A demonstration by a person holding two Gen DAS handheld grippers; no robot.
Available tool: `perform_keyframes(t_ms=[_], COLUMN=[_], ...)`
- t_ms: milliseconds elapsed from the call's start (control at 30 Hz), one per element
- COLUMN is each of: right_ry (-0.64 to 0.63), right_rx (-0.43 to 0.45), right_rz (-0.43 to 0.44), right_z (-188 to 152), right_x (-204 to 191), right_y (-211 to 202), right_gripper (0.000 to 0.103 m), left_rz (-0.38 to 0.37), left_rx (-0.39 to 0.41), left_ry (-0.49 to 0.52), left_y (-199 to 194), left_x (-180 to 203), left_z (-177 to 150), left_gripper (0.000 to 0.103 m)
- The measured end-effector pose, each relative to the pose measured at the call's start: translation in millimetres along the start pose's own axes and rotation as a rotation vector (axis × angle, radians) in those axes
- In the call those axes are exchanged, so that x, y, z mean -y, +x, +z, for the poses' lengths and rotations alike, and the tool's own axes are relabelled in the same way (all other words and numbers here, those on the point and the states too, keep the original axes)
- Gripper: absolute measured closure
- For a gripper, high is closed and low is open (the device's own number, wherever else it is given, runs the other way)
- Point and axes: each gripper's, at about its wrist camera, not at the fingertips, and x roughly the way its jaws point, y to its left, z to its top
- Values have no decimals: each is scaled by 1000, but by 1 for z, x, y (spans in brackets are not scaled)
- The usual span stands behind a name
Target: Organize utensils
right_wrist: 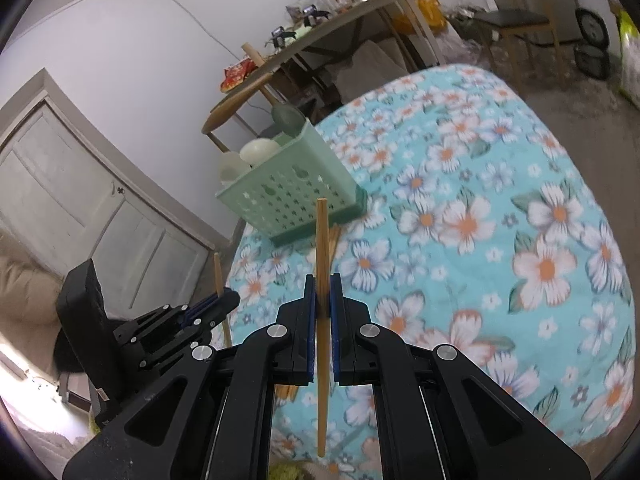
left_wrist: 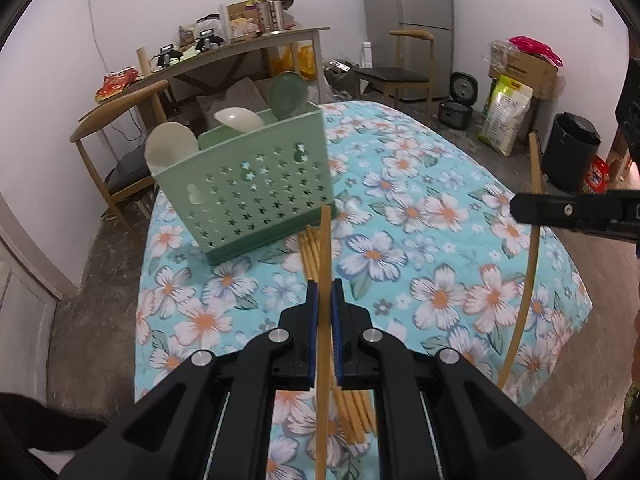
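Left view: the left hand-held gripper [left_wrist: 325, 292] pinches one chopstick [left_wrist: 323, 264] above the loose chopsticks [left_wrist: 312, 248] beside the green holder [left_wrist: 256, 184].

Right view: the right hand-held gripper [right_wrist: 322, 292] clamps another chopstick [right_wrist: 322, 240] upright over the floral counter [right_wrist: 500, 240].

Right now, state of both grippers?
Left gripper: shut on a chopstick.
Right gripper: shut on another chopstick.

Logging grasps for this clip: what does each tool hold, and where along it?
Left tool clamps a chopstick around mid-length. Right tool clamps another chopstick, also near its middle.
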Motion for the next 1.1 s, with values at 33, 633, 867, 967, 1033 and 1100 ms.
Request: perform_keyframes(t_ms=[33, 633, 867, 967, 1033, 1100], right_ry=[5, 43, 45, 44, 43, 43], right_rx=[-4, -32, -31, -29, -29, -29], right_rz=[0, 6, 4, 2, 2, 2], right_z=[-3, -29, -32, -33, -33, -33], right_x=[1, 13, 13, 12, 12, 12], right_y=[0, 0, 0, 0, 0, 0], right_gripper=[98, 98, 98, 98, 98, 98], left_rz=[-3, -56, -60, -62, -63, -63], left_rx=[-2, -44, -51, -55, -56, -57], left_ry=[4, 31, 32, 29, 28, 27], left_y=[0, 0, 0, 1, 1, 1], left_x=[2, 27, 31, 30, 30, 30], left_z=[-1, -17, -19, -19, -20, -20], left_gripper=[97, 97, 97, 97, 97, 97])
